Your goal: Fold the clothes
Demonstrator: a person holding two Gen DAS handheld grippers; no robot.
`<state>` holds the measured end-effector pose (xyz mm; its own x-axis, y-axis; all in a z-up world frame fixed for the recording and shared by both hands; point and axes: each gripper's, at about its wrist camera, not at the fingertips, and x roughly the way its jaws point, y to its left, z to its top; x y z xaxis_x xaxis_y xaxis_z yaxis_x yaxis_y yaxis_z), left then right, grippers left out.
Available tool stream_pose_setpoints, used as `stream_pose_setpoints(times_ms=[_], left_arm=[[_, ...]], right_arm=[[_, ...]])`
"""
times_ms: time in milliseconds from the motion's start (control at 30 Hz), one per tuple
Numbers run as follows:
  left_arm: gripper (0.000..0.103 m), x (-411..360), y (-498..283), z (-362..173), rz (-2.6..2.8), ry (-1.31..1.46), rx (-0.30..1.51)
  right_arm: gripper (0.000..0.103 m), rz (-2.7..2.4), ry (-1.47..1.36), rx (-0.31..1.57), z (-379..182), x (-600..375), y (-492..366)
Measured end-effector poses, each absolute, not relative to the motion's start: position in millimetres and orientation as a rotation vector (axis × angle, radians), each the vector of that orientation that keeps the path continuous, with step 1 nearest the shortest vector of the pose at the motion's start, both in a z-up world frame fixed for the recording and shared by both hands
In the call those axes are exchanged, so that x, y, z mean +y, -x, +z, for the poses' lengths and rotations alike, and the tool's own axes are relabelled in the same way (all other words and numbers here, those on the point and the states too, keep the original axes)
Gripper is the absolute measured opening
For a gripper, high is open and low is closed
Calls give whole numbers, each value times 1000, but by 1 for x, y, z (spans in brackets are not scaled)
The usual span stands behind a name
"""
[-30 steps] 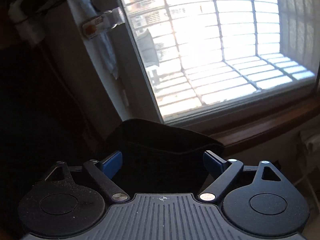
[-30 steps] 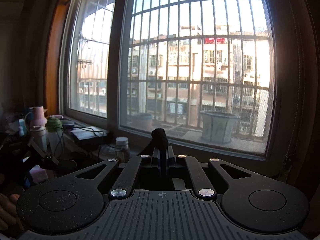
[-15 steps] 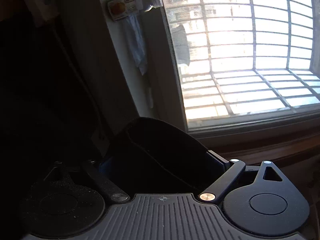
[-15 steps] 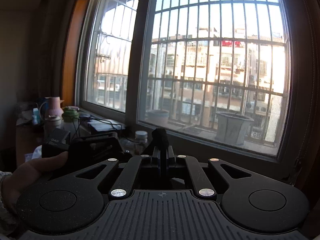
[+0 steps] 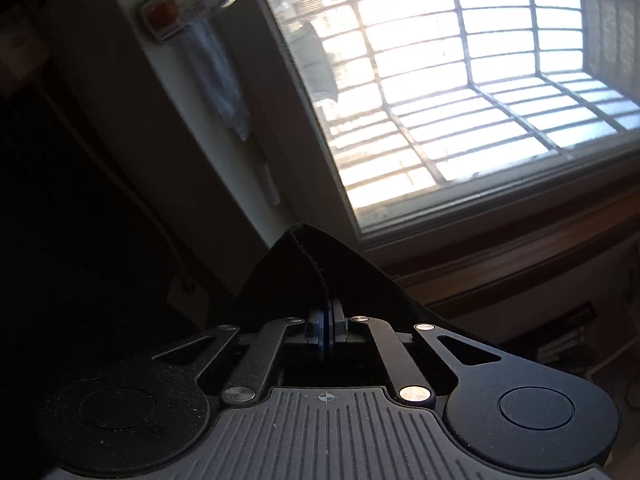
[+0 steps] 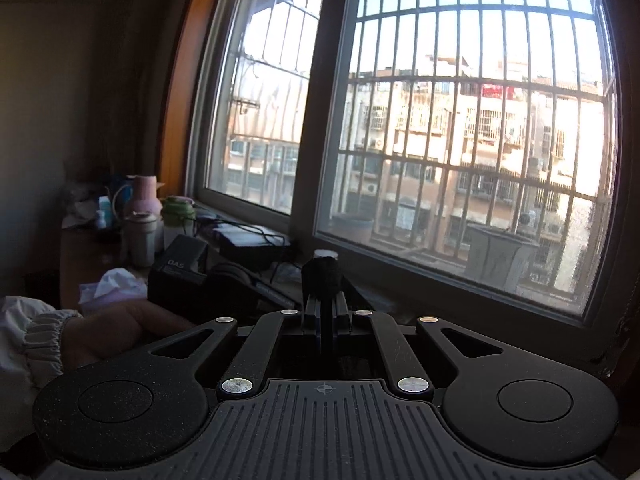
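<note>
Sunlit window bars fill both views, and close in front of them both tools are up in the air with dark cloth in their teeth: the left gripper [image 5: 327,330] has its blue pads pinched together on a seamed edge of the black garment [image 5: 316,276], which rises from the jaws in a peak and drapes off to either side, while the right gripper [image 6: 323,322] is clamped narrow on a small bunched tuft of the same dark fabric [image 6: 321,276] poking up past its fingertips. That right-hand bite looks thin, so my worry is that a tug to spread the cloth could pull the tuft free and drop that side. The left grip sits on a fold near the seam, so it may be holding more than one layer, which would leave the fold lopsided. Just left of the right tool a bare hand [image 6: 120,332] in a white gathered sleeve [image 6: 36,336] sits very near. Beyond it is a tissue box [image 6: 110,286], a black case [image 6: 180,268] and cables. Farther back stand the bottles [image 6: 142,220] on the sill: a wide swing of hanging cloth could sweep them over. Most of the garment hangs below view, so I cannot tell how it lies
</note>
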<state>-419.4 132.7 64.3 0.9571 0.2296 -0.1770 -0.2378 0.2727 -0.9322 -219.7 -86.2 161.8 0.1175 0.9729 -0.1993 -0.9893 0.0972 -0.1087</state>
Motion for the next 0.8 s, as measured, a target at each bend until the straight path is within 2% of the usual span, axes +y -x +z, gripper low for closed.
stream_pose_setpoints(times_ms=[267,433,600,800], left_arm=[[1,132,369,144,209,1051,9],[1,130,382,181,193,953,-19],[1,146,424,167,225,892,14],[1,180,476,112,309,908,79]], right_arm=[[6,1408,128,53,197,-104,202],[6,1464,82,45,204,-94,216],[6,1533,113,76,175,-48,249],[6,1566,173,184,102,30,289]])
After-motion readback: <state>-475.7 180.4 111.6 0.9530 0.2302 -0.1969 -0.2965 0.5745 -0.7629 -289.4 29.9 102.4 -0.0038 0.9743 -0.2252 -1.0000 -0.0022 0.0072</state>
